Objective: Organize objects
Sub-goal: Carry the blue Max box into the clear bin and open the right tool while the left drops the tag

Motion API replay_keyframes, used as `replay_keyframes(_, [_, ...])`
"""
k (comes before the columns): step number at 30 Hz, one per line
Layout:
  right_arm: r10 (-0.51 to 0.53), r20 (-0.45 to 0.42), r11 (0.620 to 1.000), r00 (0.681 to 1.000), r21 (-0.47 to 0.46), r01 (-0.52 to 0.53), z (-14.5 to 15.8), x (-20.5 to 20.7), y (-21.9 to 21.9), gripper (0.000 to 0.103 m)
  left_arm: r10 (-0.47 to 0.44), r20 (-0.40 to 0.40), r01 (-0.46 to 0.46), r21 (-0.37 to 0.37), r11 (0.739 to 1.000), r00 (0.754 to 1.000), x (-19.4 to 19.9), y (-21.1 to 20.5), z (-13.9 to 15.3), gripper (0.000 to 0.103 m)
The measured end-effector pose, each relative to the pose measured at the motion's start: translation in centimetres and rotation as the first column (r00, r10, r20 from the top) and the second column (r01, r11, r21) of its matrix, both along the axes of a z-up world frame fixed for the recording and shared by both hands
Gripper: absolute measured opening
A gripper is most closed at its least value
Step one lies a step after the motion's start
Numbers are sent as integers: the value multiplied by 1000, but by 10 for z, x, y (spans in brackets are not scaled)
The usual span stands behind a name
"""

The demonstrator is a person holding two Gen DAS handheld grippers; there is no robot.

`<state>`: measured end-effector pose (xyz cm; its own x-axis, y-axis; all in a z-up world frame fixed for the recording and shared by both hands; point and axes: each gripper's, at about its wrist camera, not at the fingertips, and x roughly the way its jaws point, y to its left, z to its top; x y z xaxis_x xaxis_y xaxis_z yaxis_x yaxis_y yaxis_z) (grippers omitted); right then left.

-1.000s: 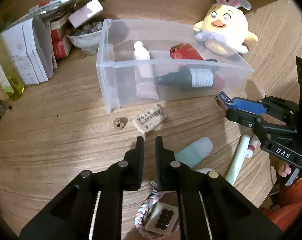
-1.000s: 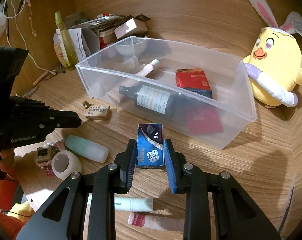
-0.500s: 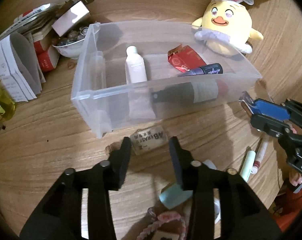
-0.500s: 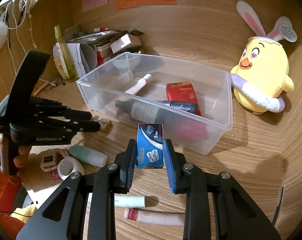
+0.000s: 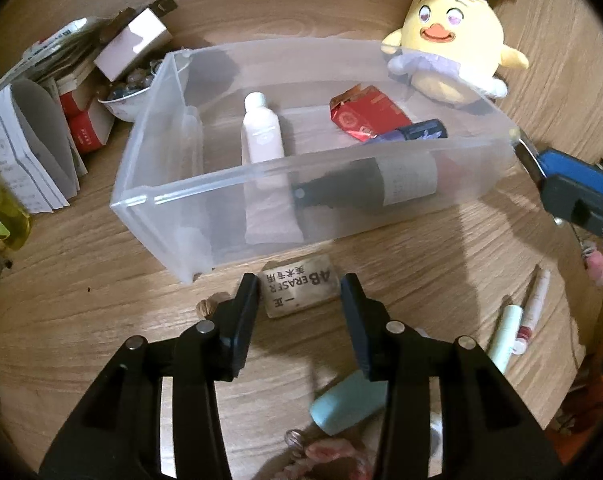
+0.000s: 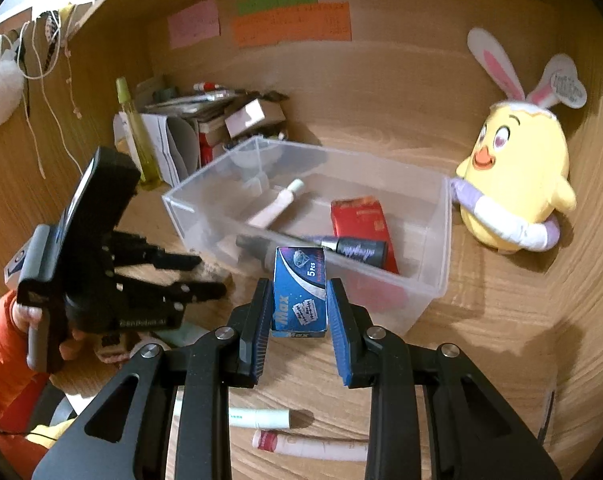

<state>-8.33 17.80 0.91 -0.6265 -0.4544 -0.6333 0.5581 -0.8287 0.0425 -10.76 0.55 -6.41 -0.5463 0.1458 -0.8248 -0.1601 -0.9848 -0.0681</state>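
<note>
Left gripper (image 5: 299, 294): jaws spread wide, tips straddling the eraser (image 5: 299, 290), which lies flat on the wooden surface (image 5: 81, 320) at frame centre, just in front of the clear bin (image 5: 205, 200); left jaw tip close beside the eraser's end, contact not discernible. Gripper points toward the bin from lower frame. Right gripper (image 6: 299, 296): jaws clamped on the blue blade box (image 6: 300, 292), upright between the blue pads, held above the surface near the bin's front wall. In the right wrist view the left gripper enters from left of frame, held in a hand (image 6: 67, 344).
</note>
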Motion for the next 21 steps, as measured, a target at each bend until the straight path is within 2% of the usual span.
replay_keyframes(9, [-17, -42, 1000, 999, -18, 16, 16, -11, 1, 25, -12, -103, 13, 8, 1000, 995, 22, 5, 38, 42])
replay_keyframes(21, [-47, -71, 998, 996, -33, 45, 33, -43, 2, 25, 39, -228, -27, 57, 998, 973, 27, 0, 83, 42])
